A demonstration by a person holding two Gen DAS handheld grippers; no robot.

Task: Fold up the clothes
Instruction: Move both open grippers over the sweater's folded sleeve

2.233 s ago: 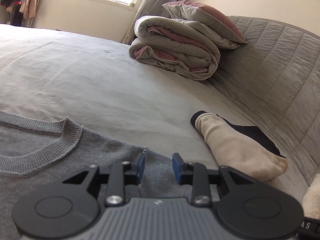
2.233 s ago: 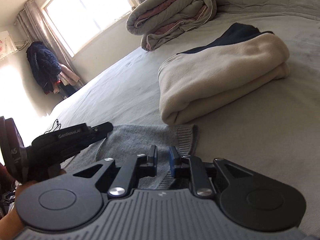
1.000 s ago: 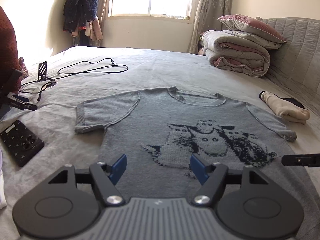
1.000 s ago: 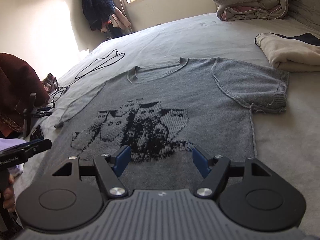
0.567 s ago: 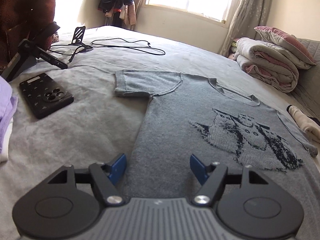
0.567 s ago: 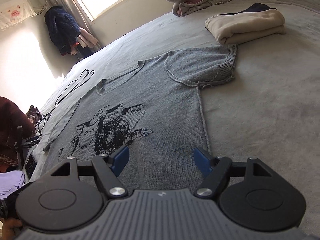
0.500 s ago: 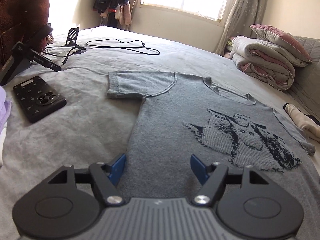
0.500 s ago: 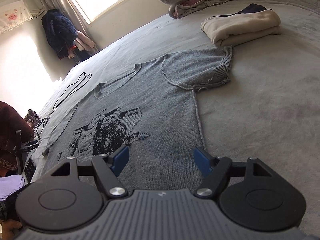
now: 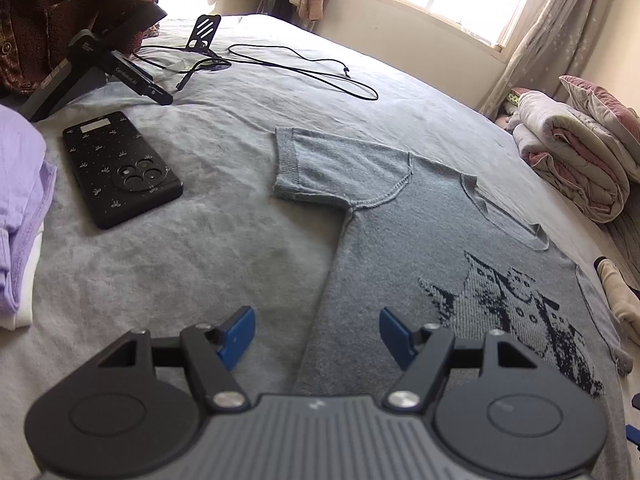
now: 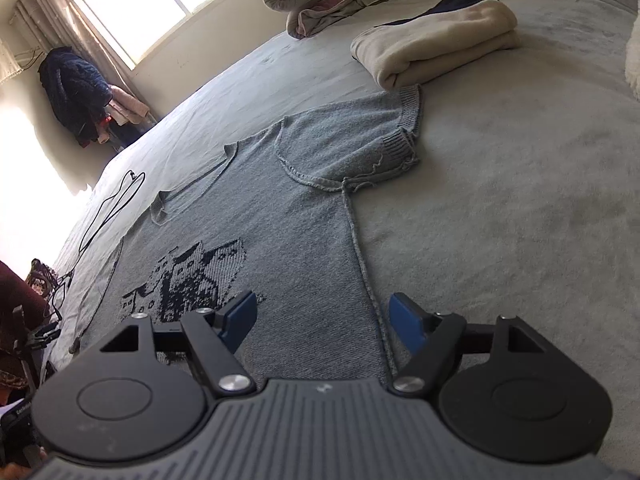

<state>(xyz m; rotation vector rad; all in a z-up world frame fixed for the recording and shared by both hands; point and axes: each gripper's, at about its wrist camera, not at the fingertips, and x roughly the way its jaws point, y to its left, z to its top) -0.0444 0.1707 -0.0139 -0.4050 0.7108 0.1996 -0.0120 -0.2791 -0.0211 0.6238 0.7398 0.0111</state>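
Note:
A grey knitted short-sleeved sweater [image 9: 408, 248] with a dark cat motif lies flat, face up, on the bed; it also shows in the right wrist view [image 10: 288, 216]. My left gripper [image 9: 316, 334] is open and empty, low over the sweater's left side seam near the hem. My right gripper [image 10: 322, 320] is open and empty, low over the right side seam near the hem. The hem itself is hidden under both grippers.
A black phone [image 9: 122, 168], a purple garment [image 9: 20, 200], a black cable [image 9: 304, 68] and a small stand [image 9: 206, 32] lie left of the sweater. A folded cream garment [image 10: 436, 40] lies past the right sleeve. A folded duvet [image 9: 576, 168] lies at the headboard.
Both grippers have spread apart to the sweater's two side seams and dropped closer to the bed. Both stayed open. The sweater has not moved.

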